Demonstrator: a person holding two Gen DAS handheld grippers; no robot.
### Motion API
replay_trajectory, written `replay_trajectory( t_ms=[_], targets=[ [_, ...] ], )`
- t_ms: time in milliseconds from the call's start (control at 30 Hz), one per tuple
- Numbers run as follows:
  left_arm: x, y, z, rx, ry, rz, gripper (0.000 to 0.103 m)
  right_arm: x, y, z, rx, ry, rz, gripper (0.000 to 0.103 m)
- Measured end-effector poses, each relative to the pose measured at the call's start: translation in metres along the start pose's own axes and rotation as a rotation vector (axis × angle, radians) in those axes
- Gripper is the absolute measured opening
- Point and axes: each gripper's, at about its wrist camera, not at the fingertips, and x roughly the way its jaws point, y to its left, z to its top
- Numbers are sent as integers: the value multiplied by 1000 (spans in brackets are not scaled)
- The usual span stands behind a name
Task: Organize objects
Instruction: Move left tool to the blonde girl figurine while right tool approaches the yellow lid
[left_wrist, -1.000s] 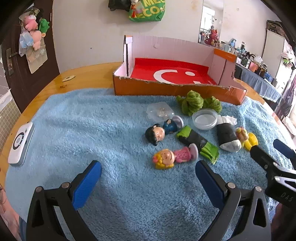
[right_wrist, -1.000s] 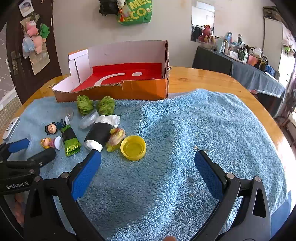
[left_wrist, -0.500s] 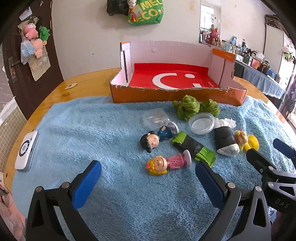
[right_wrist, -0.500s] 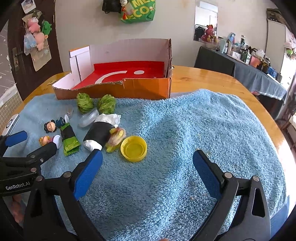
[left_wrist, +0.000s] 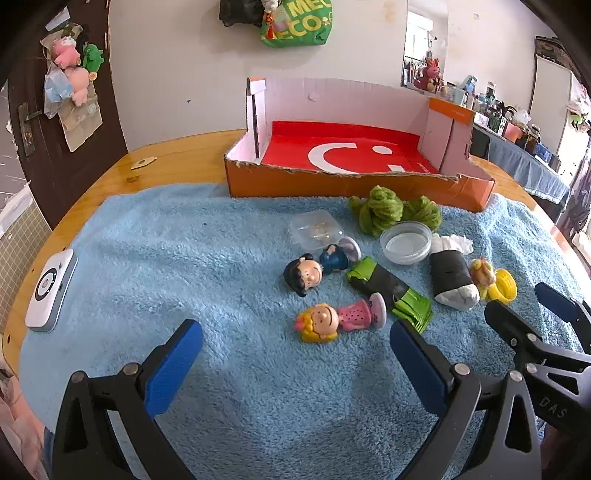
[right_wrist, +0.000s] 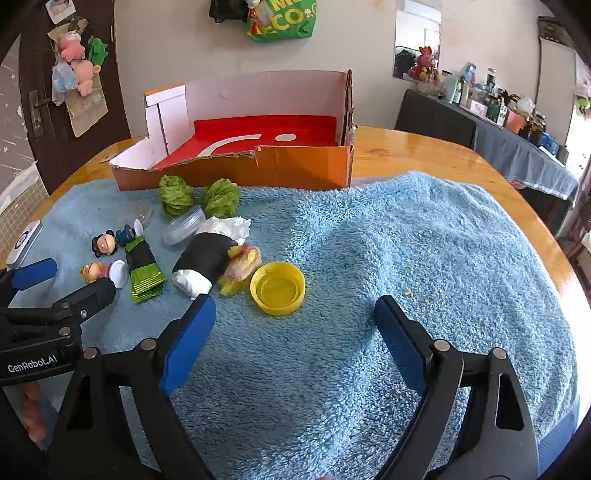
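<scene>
Small items lie on a blue towel (left_wrist: 166, 266) before an open orange cardboard box (left_wrist: 354, 162) with a red floor. A blonde doll in pink (left_wrist: 340, 317) lies just ahead of my open, empty left gripper (left_wrist: 295, 354). A dark-haired doll (left_wrist: 314, 267), a green-black packet (left_wrist: 391, 291), a black roll with white ends (left_wrist: 450, 277), a clear dish (left_wrist: 406, 242) and two green yarn balls (left_wrist: 384, 210) lie beyond. My right gripper (right_wrist: 295, 332) is open and empty, just short of a yellow lid (right_wrist: 277, 288), and also shows in the left wrist view (left_wrist: 528, 306).
A white device (left_wrist: 51, 291) lies at the towel's left edge on the round wooden table (right_wrist: 443, 158). A clear plastic case (left_wrist: 316, 230) lies near the dolls. A yellowish wrapped item (right_wrist: 242, 264) touches the lid. A cluttered side table (right_wrist: 517, 140) stands at the far right.
Both grippers have eased forward and upward a little, so the items sit slightly nearer the middle of each view. Nothing on the towel has moved. Both grippers stay open.
</scene>
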Motion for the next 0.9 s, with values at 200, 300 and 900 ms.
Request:
replay_trajectory(
  t_ms=[200,300,900],
  targets=[
    [1,-1,-1,-5,3,-6,103,2,-1,1,-7,10,1,79],
    [1,-2,-1,-5,3,-7,103,4,-2,2,-11,17,2,78],
    [11,-8,1,-30,0,-5,88,13,-5,8,-14,32,3,58]
  ],
)
